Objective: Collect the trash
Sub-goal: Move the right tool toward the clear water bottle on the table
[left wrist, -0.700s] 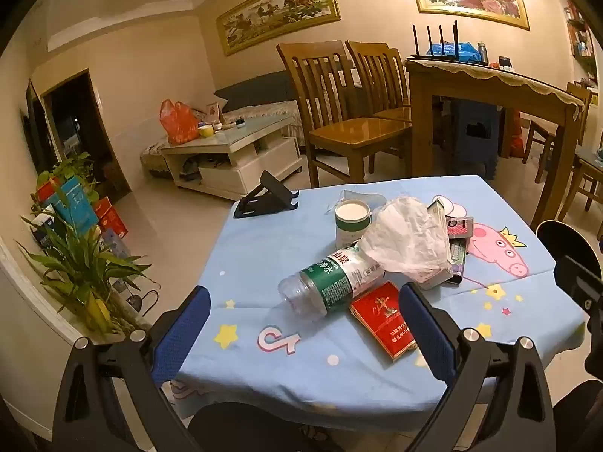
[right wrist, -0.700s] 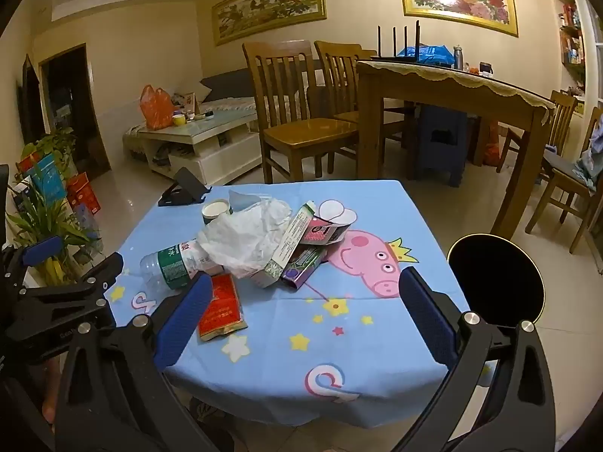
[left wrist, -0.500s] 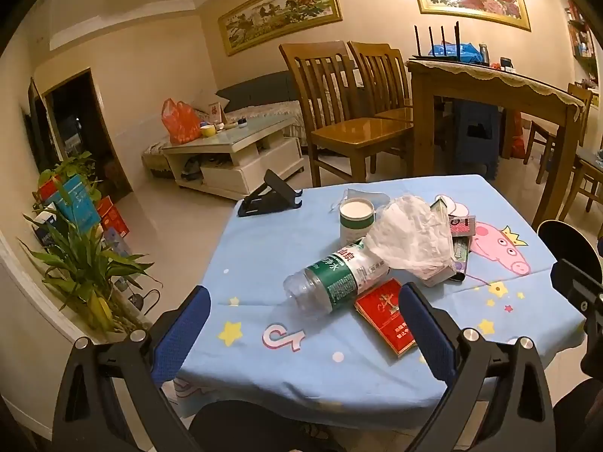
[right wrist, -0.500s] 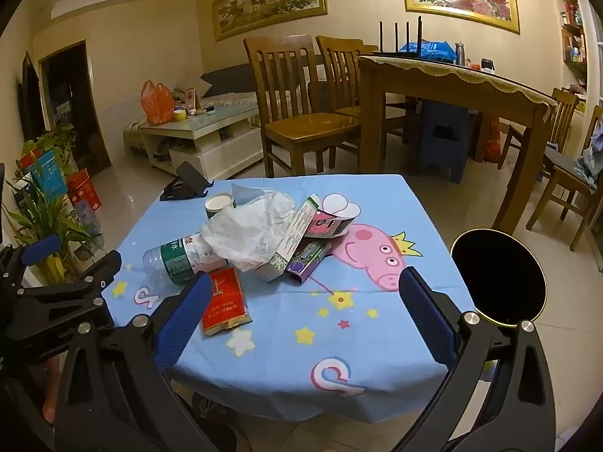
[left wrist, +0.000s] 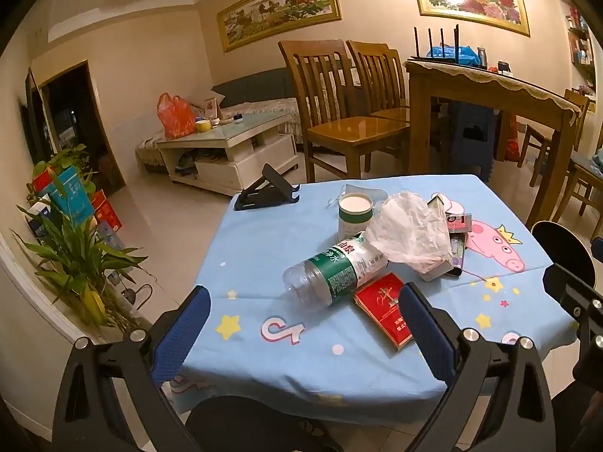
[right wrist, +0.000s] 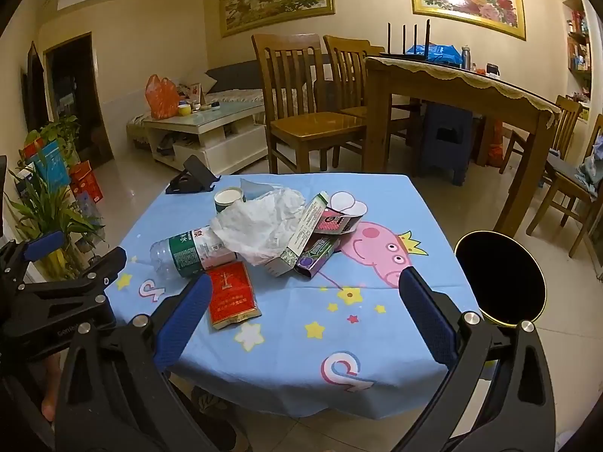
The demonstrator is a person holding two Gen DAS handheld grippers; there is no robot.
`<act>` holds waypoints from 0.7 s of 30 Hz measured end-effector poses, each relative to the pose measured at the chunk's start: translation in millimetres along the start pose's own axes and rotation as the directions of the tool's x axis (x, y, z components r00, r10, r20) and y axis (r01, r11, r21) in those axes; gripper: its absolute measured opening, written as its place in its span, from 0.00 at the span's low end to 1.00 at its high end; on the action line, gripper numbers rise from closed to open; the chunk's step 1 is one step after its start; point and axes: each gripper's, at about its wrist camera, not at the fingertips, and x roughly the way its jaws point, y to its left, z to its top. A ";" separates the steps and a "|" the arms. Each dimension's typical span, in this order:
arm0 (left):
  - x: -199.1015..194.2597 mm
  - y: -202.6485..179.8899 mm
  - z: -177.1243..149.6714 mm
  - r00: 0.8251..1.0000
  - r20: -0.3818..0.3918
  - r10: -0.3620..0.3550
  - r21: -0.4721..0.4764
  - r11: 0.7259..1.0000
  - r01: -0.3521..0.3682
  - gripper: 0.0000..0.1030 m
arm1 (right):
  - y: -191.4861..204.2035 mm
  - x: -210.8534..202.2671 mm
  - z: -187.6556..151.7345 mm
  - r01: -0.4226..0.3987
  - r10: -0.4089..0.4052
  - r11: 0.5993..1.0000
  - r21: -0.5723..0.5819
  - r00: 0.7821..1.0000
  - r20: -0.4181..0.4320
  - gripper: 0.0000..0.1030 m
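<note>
A pile of trash lies on a small table with a blue cartoon cloth (left wrist: pixel 264 248) (right wrist: pixel 377 324): a clear bottle with a green label (left wrist: pixel 335 269) (right wrist: pixel 188 250) on its side, a red cigarette pack (left wrist: pixel 384 312) (right wrist: pixel 230 293), a crumpled white plastic bag (left wrist: pixel 410 231) (right wrist: pixel 260 226), a paper cup (left wrist: pixel 355 216) (right wrist: pixel 228 199) and several small boxes (right wrist: pixel 309 237). My left gripper (left wrist: pixel 305 331) is open and empty above the table's near edge, in front of the bottle. My right gripper (right wrist: pixel 301 324) is open and empty above the near right part.
A round black bin (right wrist: pixel 499 277) (left wrist: pixel 561 248) stands on the floor right of the table. A black phone stand (left wrist: pixel 265 188) sits at the far left corner. Wooden chairs (right wrist: pixel 301 113), a dining table (right wrist: pixel 452 86), a coffee table (left wrist: pixel 226 147) and plants (left wrist: pixel 71 248) surround it.
Both grippers have moved closer to the table and the trash pile; the objects look larger and lower in both views. Nothing on the table has moved. Both grippers stay open.
</note>
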 end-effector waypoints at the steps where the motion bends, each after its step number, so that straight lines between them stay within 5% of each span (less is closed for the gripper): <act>1: -0.1 0.3 -0.4 1.000 0.001 0.001 -0.001 1.000 -0.001 0.94 | -0.1 0.3 -0.4 0.002 -0.002 1.000 0.000 1.000 0.000 0.95; 21: 4.9 5.5 -3.7 1.000 -0.010 -0.007 -0.014 1.000 0.007 0.94 | 1.6 20.0 -2.6 0.041 -0.041 0.999 -0.005 0.998 -0.048 0.95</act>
